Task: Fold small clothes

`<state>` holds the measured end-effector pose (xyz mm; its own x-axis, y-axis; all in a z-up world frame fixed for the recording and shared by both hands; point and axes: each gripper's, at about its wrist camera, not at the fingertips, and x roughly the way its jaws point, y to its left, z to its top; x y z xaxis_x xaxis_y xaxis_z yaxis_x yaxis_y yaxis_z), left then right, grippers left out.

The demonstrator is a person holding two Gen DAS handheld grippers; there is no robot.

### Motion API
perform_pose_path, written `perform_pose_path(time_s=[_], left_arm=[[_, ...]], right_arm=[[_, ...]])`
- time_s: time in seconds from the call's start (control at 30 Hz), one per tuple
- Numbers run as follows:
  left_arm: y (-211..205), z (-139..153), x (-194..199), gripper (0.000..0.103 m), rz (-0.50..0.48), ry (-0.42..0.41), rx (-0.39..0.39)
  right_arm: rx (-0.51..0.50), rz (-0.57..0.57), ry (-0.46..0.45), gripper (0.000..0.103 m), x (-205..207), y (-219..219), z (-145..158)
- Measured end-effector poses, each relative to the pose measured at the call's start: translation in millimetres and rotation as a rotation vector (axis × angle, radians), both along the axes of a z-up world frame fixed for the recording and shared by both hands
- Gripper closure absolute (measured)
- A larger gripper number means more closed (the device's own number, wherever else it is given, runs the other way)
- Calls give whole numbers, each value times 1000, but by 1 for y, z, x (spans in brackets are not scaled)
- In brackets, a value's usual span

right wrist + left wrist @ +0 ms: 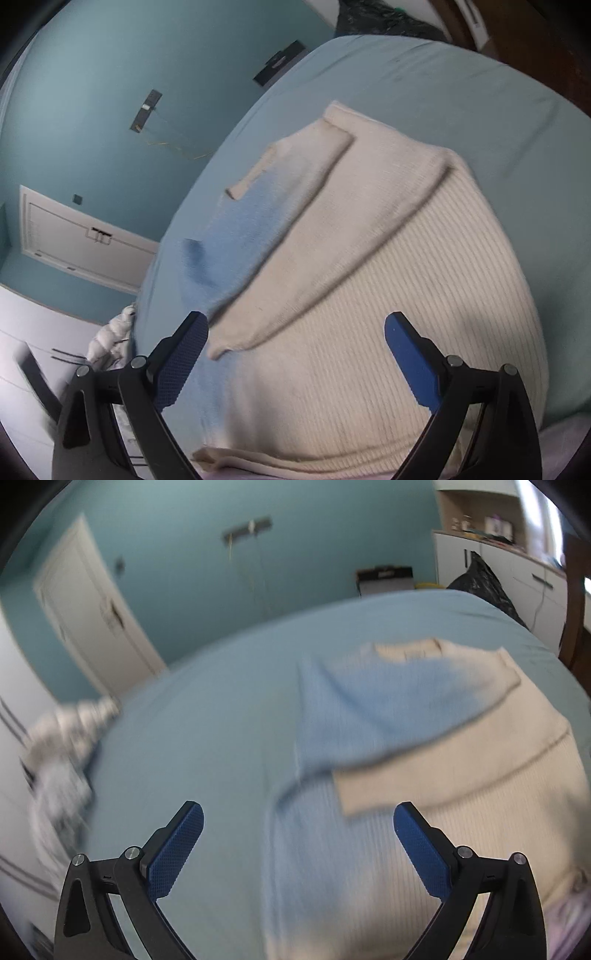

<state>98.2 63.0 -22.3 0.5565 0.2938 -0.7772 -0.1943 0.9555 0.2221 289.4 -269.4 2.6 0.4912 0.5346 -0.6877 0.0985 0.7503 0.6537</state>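
Observation:
A ribbed knit sweater (461, 760) (388, 280), cream fading to light blue, lies flat on the pale blue bed sheet (207, 738) (461, 96). One sleeve (369, 709) (280, 221) is folded across its body. My left gripper (298, 819) hovers open over the sweater's blue left edge, with nothing between its blue pads. My right gripper (297, 334) also stands open above the cream body, near the folded sleeve's cuff, and holds nothing. The left wrist view is blurred by motion.
A heap of pale clothes (70, 746) (110, 336) sits at the bed's left edge. A black bag (484, 583) lies at the far corner by white cabinets (517, 568). A white door (88, 605) (85, 240) stands in the teal wall.

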Motion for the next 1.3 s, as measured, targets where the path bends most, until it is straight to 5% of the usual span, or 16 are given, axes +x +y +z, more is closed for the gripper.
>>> perform_pose_path(time_s=[0.17,0.33,0.47,0.6,0.67,0.7,0.73,0.87,1.07,1.2,1.27,1.3], left_arm=[[45,-51,-14,0,89,66,-155],[56,-52,-17,0,87,57,-206],[59,-44,-10,0,83,38,-212],[66,-39,-11,0,95,28,-201],[70,-36,-11,0,109,23,-214],[73,-35,-11,0,121,18,-223],[75,-34,-12,0,132,14,-231],[81,-34,-16,0,156,13,-244],[77,-30,-19,0,150,7,-226],[74,-29,-19,0,138,10,-212],[74,-29,-20,0,137,10,-215],[74,-28,-19,0,137,9,-219]], right_arm=[[31,93,26,9,78,11,-4],[-28,68,149,40,174,27,-42],[-104,-51,234,40,222,26,-73],[-241,-27,309,44,240,44,-94],[-309,-48,300,70,239,49,-92],[-350,-51,280,97,237,52,-86],[-353,-41,259,99,234,54,-81],[-382,-4,94,99,213,66,-29],[-240,-16,-229,100,136,53,89],[-282,-58,-250,95,87,30,93],[-348,-26,-121,65,79,17,55],[-384,-36,-63,31,80,12,39]])
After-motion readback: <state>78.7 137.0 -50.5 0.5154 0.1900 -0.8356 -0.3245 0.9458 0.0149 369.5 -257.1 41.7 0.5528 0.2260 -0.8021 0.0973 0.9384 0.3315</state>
